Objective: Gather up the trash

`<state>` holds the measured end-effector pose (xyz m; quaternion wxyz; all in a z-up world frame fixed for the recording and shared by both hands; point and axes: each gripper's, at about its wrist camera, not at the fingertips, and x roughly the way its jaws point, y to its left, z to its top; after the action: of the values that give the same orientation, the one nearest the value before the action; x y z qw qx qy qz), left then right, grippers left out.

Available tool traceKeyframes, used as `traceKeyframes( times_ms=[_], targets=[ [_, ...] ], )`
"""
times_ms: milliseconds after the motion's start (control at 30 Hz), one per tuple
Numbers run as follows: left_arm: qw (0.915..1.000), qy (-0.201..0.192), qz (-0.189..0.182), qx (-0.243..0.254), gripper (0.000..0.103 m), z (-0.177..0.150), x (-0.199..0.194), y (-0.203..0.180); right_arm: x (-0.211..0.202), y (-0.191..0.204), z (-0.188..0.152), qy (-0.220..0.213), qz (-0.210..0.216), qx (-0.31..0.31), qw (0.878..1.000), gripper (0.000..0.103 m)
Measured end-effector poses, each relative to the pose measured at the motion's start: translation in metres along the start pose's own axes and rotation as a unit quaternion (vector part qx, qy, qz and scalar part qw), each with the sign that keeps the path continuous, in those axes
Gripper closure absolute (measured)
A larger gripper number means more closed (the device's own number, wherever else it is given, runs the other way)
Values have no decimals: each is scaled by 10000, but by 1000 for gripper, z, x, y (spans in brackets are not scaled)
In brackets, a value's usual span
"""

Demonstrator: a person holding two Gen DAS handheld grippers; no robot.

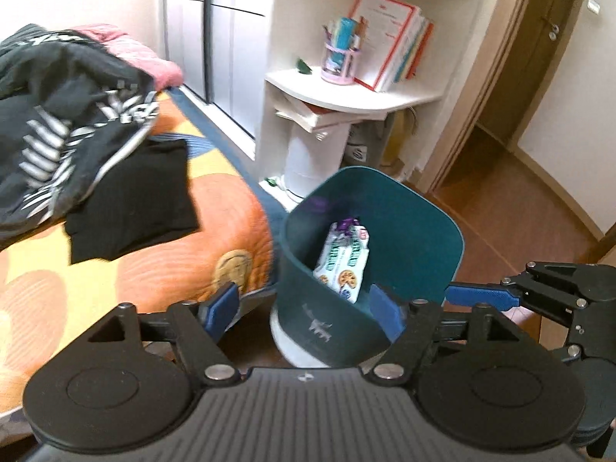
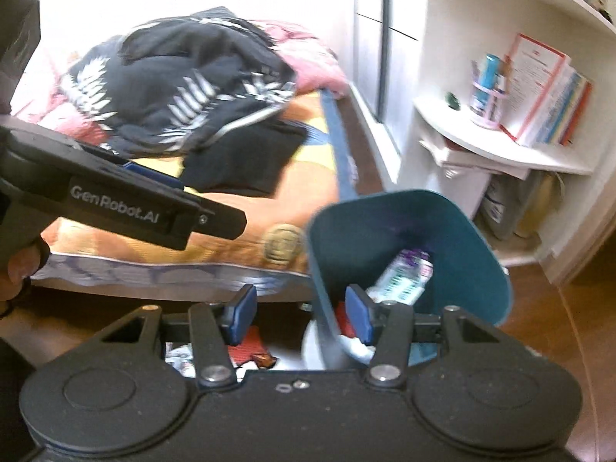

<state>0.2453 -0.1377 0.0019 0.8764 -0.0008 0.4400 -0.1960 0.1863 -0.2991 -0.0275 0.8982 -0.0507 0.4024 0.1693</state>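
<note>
"GenRobot.AI" stands in pale letters on the left gripper's [image 2: 127,196] black side; the snack wrapper's [image 1: 342,260] print is unreadable.

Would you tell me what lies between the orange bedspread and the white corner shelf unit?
The teal bin, holding a biscuit wrapper, stands on the floor between the bedspread and the shelf unit, clearest in the left wrist view.

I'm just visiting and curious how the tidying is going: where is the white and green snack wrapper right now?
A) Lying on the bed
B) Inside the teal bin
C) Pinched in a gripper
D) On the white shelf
B: the snack wrapper lies down inside the teal bin, and neither open gripper has anything between its pads.
</note>
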Motion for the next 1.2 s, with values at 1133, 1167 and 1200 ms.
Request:
traceKeyframes(
  times_ms=[1133,1167,1200],
  targets=[
    [9683,1804,1016,-1399,17,-204,117,240,268,76,-76,2174,282,945,9711,52],
    [9659,1932,997,-1407,17,-211,129,246,279,75,-80,2254,258,991,9689,52],
    [9633,2055,991,-1414,17,-218,140,251,291,73,-84,2335,230,1043,9665,52]
  ],
)
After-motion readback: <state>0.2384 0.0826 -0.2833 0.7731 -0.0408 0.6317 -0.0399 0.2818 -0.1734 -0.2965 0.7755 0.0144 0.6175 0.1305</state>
